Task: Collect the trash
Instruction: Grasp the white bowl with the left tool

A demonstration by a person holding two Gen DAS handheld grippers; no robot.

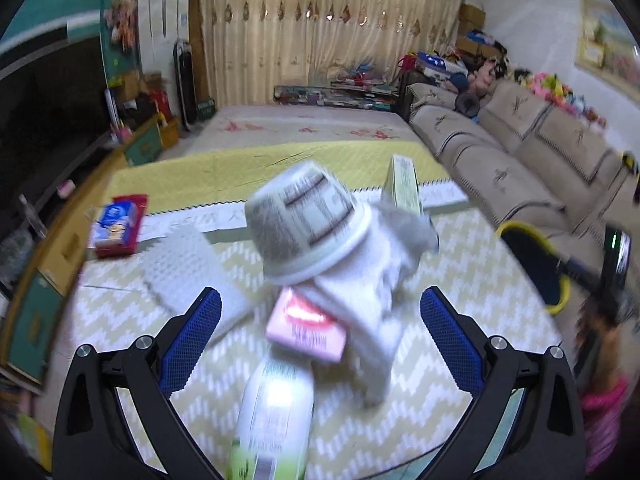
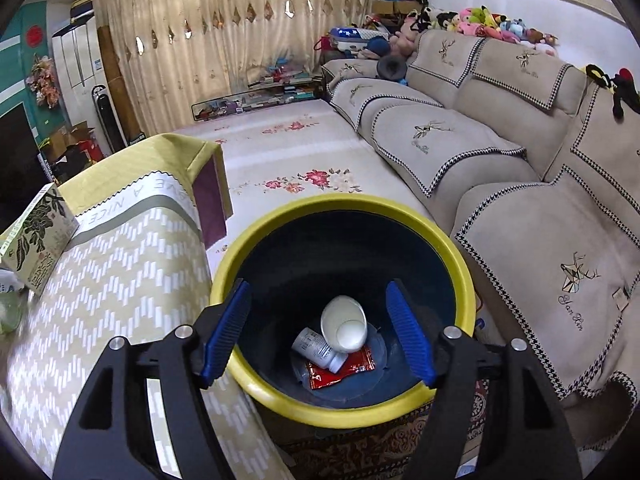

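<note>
Blue-padded left gripper (image 1: 320, 300) spread wide in the left wrist view, holding nothing, aimed down at a blurry pile on the zigzag tablecloth (image 1: 120, 320). Low between the two fingers, not squeezed: a white and green bottle (image 1: 274, 412) lying down. Against its far end a pink packet (image 1: 306, 334), then a crumpled white cloth or paper (image 1: 384, 312), and a grey striped paper bowl (image 1: 308, 220) tipped upside down on top. Farther off, a red and blue snack pack (image 1: 116, 224) and a green box (image 1: 404, 184). Off to the right, beside the table, the yellow-rimmed bin (image 1: 532, 264). Probably the reaching step for this hand. Next: down and forward, then a squeeze on one piece only, most likely the bottle or the packet. Bowl likely to roll off if bumped. Over in the right wrist view, right gripper (image 2: 318, 292) also wide and empty, hanging right above the bin. Already at the bottom: a white paper cup (image 2: 344, 328), a small white pill bottle (image 2: 316, 350) and a red wrapper (image 2: 344, 368). Looks done with its drop, so back to the table for more. Plenty of trash left.
</note>
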